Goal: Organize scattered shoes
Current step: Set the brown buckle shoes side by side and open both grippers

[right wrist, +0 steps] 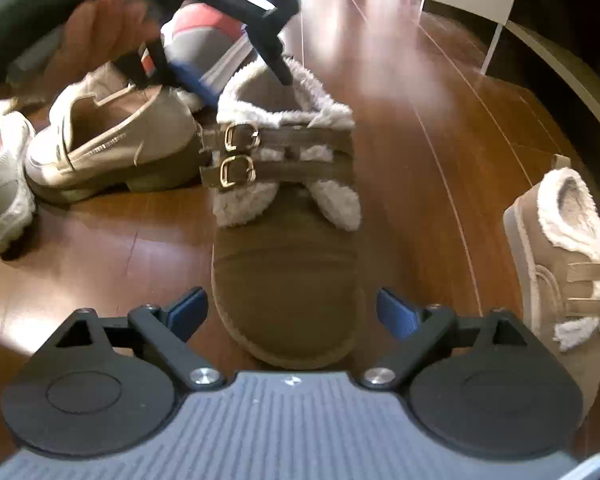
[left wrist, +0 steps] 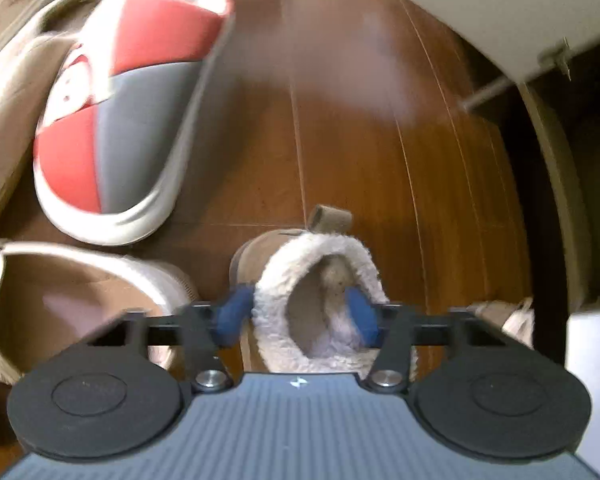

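Left wrist view puts my left gripper (left wrist: 296, 316) low in the centre of the frame, narrowed onto the fleece collar of the brown boot (left wrist: 320, 304): one blue pad sits outside the cuff, the other inside the opening, so I read it as pinching that collar wall. Right wrist view shows the same brown boot (right wrist: 288, 272) standing upright in mid-frame, toe towards me, with my right gripper (right wrist: 292, 312) spread wide, its pads either side of the toe and clear of it. The matching boot (right wrist: 564, 248) lies at the right edge, well apart. A beige loafer (right wrist: 112, 148) and the red and grey slipper (left wrist: 120, 120) crowd the upper left.

To do this well, I would hold the collar wall firmly but not crush the fleece, lift straight so the heel clears the loafer beside it, and keep the toe level. Soft collar may fold and slip; closing the right pads on the toe would steady it before carrying it beside its mate.
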`<state>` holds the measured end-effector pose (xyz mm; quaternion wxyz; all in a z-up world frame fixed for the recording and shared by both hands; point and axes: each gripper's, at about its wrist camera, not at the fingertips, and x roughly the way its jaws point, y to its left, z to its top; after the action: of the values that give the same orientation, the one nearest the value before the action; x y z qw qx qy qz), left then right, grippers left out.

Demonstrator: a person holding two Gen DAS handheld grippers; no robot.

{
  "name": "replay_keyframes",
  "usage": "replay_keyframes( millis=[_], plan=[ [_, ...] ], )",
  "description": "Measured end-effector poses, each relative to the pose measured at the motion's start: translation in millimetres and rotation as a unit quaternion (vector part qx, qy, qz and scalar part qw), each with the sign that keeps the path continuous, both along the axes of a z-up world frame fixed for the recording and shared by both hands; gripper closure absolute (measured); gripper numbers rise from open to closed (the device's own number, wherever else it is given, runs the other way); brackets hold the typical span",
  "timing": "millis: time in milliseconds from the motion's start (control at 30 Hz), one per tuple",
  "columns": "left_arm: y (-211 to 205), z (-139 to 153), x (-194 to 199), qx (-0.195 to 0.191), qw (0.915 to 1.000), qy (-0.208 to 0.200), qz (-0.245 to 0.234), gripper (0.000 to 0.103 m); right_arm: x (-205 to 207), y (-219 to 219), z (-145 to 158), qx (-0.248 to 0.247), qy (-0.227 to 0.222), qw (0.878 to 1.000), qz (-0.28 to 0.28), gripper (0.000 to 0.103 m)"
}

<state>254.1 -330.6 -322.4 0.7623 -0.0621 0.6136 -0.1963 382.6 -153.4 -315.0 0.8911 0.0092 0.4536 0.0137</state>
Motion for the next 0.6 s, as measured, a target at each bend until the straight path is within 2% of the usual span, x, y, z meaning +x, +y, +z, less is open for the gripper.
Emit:
replay_keyframes(
  millis=[33,67,200,233,333,400,500,600],
  plan=[
    [-0.7,-0.4,-1.4,0.016,0.9998,-0.005,-0.011,0.086,1.9,1.6,-1.6,-0.003,0.003,1.0,0.001,0.018],
    [1.3,1.0,-1.9,0.016,0.9998,-0.006,-0.014,0.086,4.6,6.3,-8.2,-0.02,0.012,1.0,-0.001,0.018],
    [1.4,4.3,0.2,-0.003,0.9999,0.01,-0.006,0.091,-3.9,8.2,-8.5,-0.021,-0.01,1.0,-0.001,0.027],
    [-1.9,6.8,-2.1,-0.009,0.9998,0.011,-0.012,0.092,-6.8,5.0,-6.8,-0.015,-0.013,1.0,-0.007,0.036],
    [-16.1,13.4,-14.4,-0.021,0.9987,0.017,-0.042,0.094,-18.6,-11.4,-2.0,-0.002,-0.008,1.0,-0.025,0.038],
    [-18.7,8.3,-19.2,-0.029,0.9982,0.029,-0.045,0.096,-30.0,-24.6,-2.6,-0.011,0.0,1.0,-0.027,0.038],
    [-43.5,3.3,-38.7,-0.043,0.996,0.041,-0.067,0.096,-49.2,-43.7,-1.2,-0.033,0.005,0.999,-0.028,0.038],
    [-65.0,1.5,-52.1,-0.052,0.994,0.045,-0.085,0.093,-63.3,-62.6,-1.3,-0.044,0.019,0.998,-0.034,0.036]
  ],
)
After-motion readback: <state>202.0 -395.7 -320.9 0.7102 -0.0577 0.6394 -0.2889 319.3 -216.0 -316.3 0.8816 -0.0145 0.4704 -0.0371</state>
